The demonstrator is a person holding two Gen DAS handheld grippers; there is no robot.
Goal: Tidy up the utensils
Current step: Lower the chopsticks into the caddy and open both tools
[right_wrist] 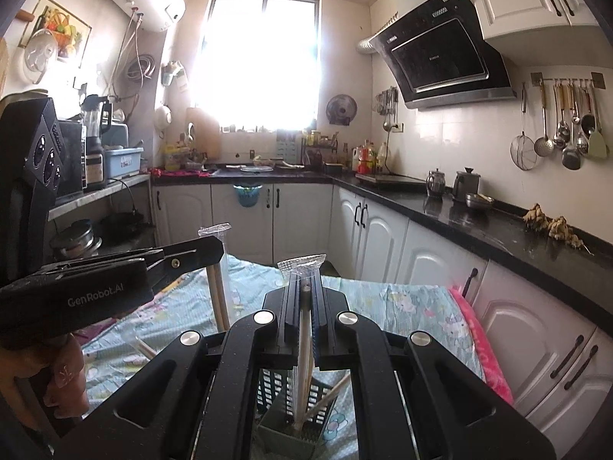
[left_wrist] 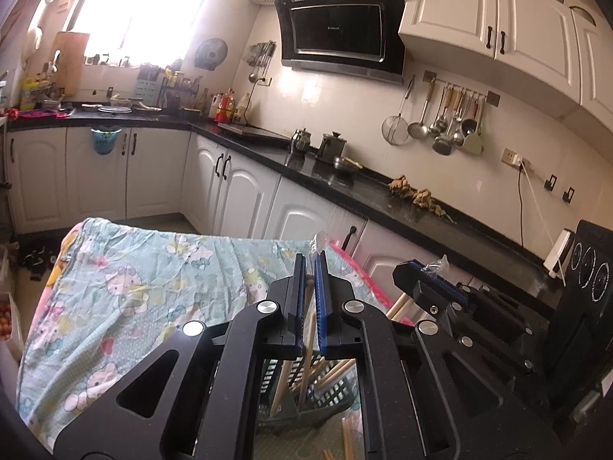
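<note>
My left gripper (left_wrist: 309,264) is shut on a pair of wrapped wooden chopsticks (left_wrist: 309,329) and holds them upright over a dark slotted utensil holder (left_wrist: 329,395) with several chopsticks in it. My right gripper (right_wrist: 305,285) is shut on another wrapped pair of chopsticks (right_wrist: 304,341), upright, with the lower ends inside the holder (right_wrist: 279,391). The left gripper (right_wrist: 207,249) also shows at the left of the right wrist view, with its chopsticks (right_wrist: 219,299). The right gripper (left_wrist: 433,272) shows at the right of the left wrist view.
The holder stands on a table under a teal cartoon-print cloth (left_wrist: 145,291). Loose chopsticks (left_wrist: 346,437) lie on the cloth by the holder. A black countertop (left_wrist: 383,191) with white cabinets runs along the right wall, and utensils hang on a wall rail (left_wrist: 452,115).
</note>
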